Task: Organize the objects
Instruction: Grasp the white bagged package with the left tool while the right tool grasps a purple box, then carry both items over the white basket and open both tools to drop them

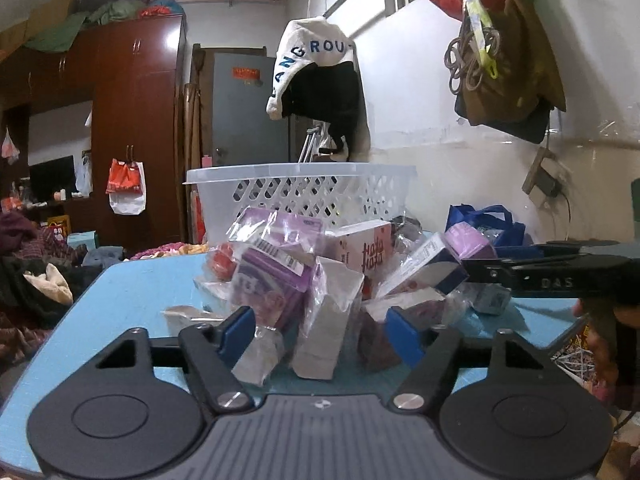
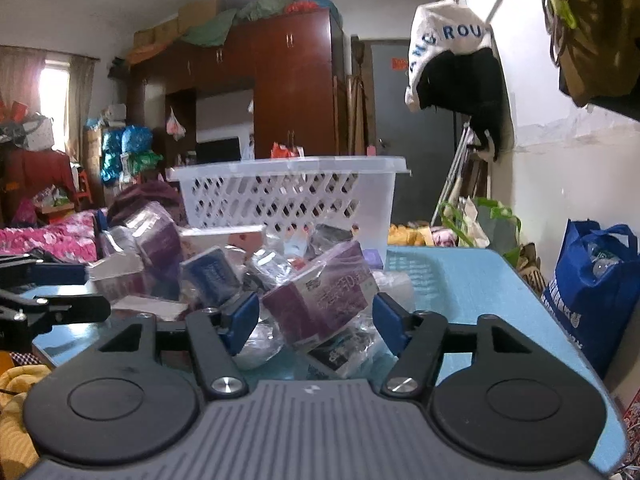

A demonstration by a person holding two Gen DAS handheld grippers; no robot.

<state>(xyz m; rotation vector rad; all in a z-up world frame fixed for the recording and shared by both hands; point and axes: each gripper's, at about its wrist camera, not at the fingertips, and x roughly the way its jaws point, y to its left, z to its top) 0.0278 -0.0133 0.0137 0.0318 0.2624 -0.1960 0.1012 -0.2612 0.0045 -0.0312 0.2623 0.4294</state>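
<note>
Left gripper (image 1: 322, 330): jaws part open around a pale wrapped box (image 1: 326, 320) standing upright in the gap; the blue pads look just clear of it, contact not certain. Right gripper (image 2: 316, 320): jaws part open astride a purple box in clear film (image 2: 320, 300); pads near its sides, touch unclear through the wrap.

Both boxes belong to a pile of wrapped packets (image 1: 340, 268) on the blue worktop (image 1: 132, 292); film glare blurs most labels and lower packets are hidden.

At 12 o'clock behind the pile stands a white lattice basket (image 1: 300, 188), its inside not visible.

In the left view the right gripper's side enters at 3 o'clock, cut off by the frame.

Blue bag (image 2: 592, 292) at 3 o'clock, beside the worktop.
</note>
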